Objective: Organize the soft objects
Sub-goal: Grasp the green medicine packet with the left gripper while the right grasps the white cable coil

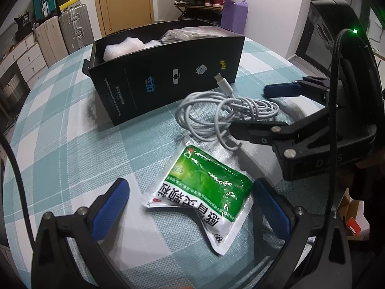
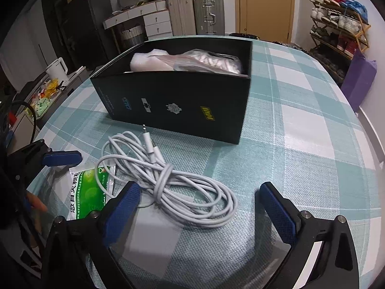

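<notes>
A green and white sachet (image 1: pixel 204 192) lies flat on the checked tablecloth, between the open fingers of my left gripper (image 1: pixel 190 207). It also shows in the right wrist view (image 2: pixel 90 192). A coiled white cable (image 2: pixel 173 180) lies on the cloth between the open fingers of my right gripper (image 2: pixel 199 207). In the left wrist view the cable (image 1: pixel 226 113) lies beyond the sachet, with my right gripper (image 1: pixel 247 108) open around its right side. A black open box (image 2: pixel 178 101) stands behind, holding white foam wrap (image 2: pixel 149 60) and a clear plastic bag (image 2: pixel 209 60).
The round table with the teal checked cloth (image 2: pixel 300 144) extends to the right of the box. Suitcases (image 2: pixel 195 14), drawers and a shoe rack (image 2: pixel 336 31) stand beyond the table. A purple bag (image 2: pixel 358 82) stands on the floor at right.
</notes>
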`<state>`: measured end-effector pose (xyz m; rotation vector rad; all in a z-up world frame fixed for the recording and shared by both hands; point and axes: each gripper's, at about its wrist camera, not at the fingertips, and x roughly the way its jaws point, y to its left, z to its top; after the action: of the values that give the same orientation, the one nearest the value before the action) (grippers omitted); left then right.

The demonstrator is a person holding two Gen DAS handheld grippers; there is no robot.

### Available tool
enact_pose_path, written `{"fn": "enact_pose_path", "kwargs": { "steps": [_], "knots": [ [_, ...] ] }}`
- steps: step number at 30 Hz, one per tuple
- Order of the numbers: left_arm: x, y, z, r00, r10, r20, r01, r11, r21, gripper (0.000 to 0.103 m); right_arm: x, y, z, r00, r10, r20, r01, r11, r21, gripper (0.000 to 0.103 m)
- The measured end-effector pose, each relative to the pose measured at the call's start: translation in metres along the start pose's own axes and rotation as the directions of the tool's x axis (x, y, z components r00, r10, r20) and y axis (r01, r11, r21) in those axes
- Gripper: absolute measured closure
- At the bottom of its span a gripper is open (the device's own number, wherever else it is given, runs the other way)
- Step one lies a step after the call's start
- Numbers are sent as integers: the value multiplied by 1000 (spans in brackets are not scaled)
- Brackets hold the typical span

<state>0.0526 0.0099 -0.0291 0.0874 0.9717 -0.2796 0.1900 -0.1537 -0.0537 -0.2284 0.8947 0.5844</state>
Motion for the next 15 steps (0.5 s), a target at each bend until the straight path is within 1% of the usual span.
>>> {"fn": "enact_pose_path", "kwargs": {
  "steps": [5,6,7,9,11,13,14,15],
  "knots": [
    [-1,2,-1,1000,-10,6,10,1000,12,3,-1,7,1,999,32,12,-32,999,-41,24],
    [-2,2,-1,1000,-11,12,11,1000,14,5,-1,8,1,999,39,13,-39,998,-48,26],
    [-3,2,-1,1000,-13,16,13,1000,18,9,-2,9,2,999,51,17,-50,997,-53,31],
    [-5,3,-2,1000,-14,26,13,1000,25,14,-2,8,1,998,59,21,-57,997,-55,34],
    [-6,3,-2,999,-16,33,15,999,29,21,-2,8,1,997,75,24,-73,996,-59,40],
    [-8,4,-2,999,-16,41,15,999,34,28,-3,10,1,996,90,25,-88,994,-69,43],
    [-9,5,-3,999,-17,44,15,999,36,31,-3,11,0,996,89,25,-87,993,-76,44],
    [-10,5,-2,999,-19,48,17,999,37,37,-3,12,0,996,87,26,-85,993,-78,44]
  ]
}}
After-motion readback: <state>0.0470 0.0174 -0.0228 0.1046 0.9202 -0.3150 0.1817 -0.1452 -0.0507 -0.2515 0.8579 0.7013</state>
